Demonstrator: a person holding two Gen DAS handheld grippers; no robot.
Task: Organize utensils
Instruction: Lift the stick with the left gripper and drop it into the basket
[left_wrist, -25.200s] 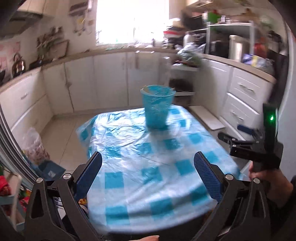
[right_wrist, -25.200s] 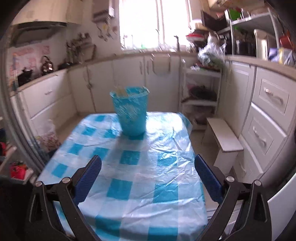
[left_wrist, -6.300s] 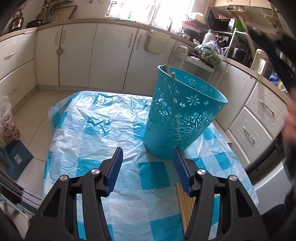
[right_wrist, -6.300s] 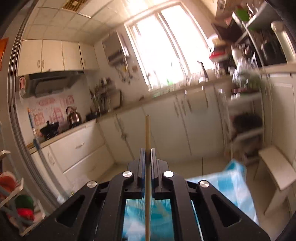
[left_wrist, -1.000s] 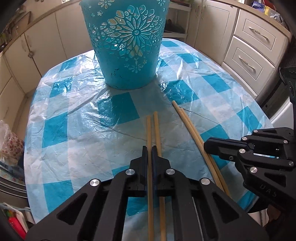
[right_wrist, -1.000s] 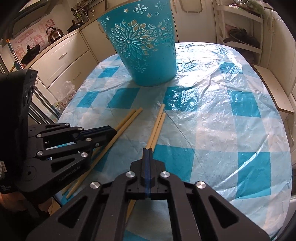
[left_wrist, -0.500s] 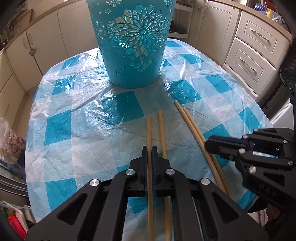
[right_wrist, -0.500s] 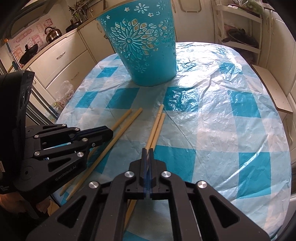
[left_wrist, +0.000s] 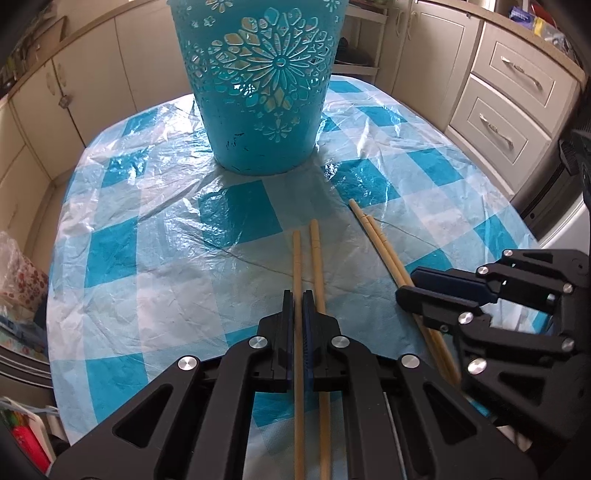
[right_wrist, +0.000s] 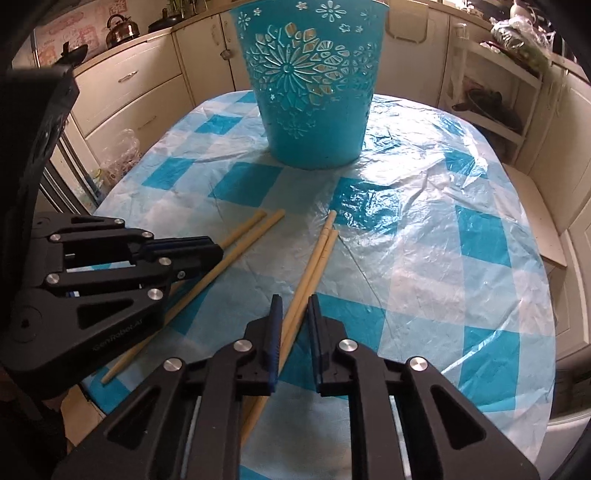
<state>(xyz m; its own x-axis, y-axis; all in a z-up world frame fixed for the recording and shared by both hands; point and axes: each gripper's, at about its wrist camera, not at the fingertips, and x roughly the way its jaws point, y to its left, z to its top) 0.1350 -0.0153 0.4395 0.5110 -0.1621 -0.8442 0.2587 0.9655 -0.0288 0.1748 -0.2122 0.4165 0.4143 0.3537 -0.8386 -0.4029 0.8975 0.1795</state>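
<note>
On the bench (left_wrist: 110, 258), under a blue and white checked plastic cover, four wooden chopsticks lie in two pairs, and a turquoise perforated basket (left_wrist: 258, 85) stands at the far side, well apart from their tips. All the sticks point roughly toward the basket, which is probably where they must go.

The left hand-held gripper (left_wrist: 298, 306) is closed on one stick of the left pair (left_wrist: 296, 258). The stick runs straight between the blue pads and goes out past them toward the basket. Its partner (left_wrist: 317, 254) lies just beside it on the right, outside the jaws and resting on the cover. Holding only one stick at about its middle likely keeps it balanced when it is lifted.

The right hand-held gripper (right_wrist: 294, 314) stands over the right pair (right_wrist: 314, 266), and its jaws are closing. Both sticks of this pair pass through the gap, but the pads do not press them yet; a space shows on each side. It seems that this hand may take the two sticks together, or it may push them closer first.

The count: four chopsticks, one basket, two hand-held grippers. Pale shapes show through the holes of the basket, but whether these are more sticks cannot be told.
</note>
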